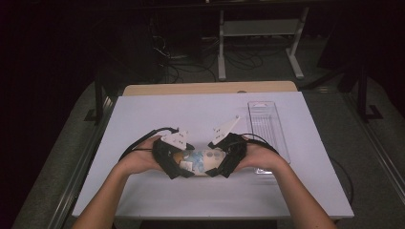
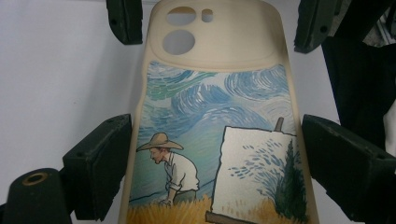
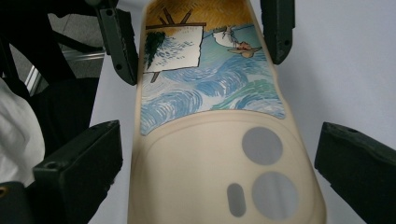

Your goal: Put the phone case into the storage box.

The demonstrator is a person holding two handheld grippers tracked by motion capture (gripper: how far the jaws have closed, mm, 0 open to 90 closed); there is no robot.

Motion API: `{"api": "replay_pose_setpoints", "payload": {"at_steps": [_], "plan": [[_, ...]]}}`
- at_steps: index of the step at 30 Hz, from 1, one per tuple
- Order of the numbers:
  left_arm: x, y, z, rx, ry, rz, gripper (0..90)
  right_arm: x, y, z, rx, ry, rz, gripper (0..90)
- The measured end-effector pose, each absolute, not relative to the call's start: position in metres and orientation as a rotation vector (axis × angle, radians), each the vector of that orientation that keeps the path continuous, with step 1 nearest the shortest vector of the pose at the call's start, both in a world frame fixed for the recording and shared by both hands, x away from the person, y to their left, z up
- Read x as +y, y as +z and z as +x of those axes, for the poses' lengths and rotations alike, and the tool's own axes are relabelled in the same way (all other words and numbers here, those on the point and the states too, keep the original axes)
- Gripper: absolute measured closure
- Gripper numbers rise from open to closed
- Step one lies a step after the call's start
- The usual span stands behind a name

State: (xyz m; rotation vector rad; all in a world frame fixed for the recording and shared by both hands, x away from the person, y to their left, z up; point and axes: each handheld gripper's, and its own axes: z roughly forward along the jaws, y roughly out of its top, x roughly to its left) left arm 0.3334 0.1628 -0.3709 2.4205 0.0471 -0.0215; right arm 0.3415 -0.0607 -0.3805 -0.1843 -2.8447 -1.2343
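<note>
So the phone case (image 1: 203, 161) is lying flat on the white surface (image 1: 143, 114), near the person's edge, painted side up — swirly blue sky, a guy in a straw hat, an easel. The left tongs (image 1: 184, 167) are coming at it from the bottom end and the right tongs (image 1: 215, 168) from the camera-hole end, so the case is sitting between both pairs at once. In the left gripper view the case (image 2: 219, 121) is running right up the middle; the left-hand pad looks like it's touching or just about touching the case's edge, while the other pad is sitting a hair off it — I'm calling that wide open around the case, not really clamping. In the right gripper view the case (image 3: 219, 154) is again lying between the jaws, and there's clear white gap showing on both sides, so those tongs are standing open and holding nothing. There's also a clear plastic tray (image 1: 265, 129) waiting off to the right, touching nothing. My read on progress: both tongs are lined up over the ends, which is the approach part done, but no actual grip is happening and the case isn't lifting off the surface. Closing, picking up and whatever's meant to follow — maybe the tray, just guessing — is all left to do.
</note>
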Motion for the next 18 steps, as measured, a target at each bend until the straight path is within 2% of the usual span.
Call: {"api": "replay_pose_setpoints", "payload": {"at_steps": [18], "plan": [[0.158,-0.369,0.331,0.010,-0.011,2.426,11.4,-0.045,-0.392,0.337,-2.880,-1.154,-0.112,0.7]]}}
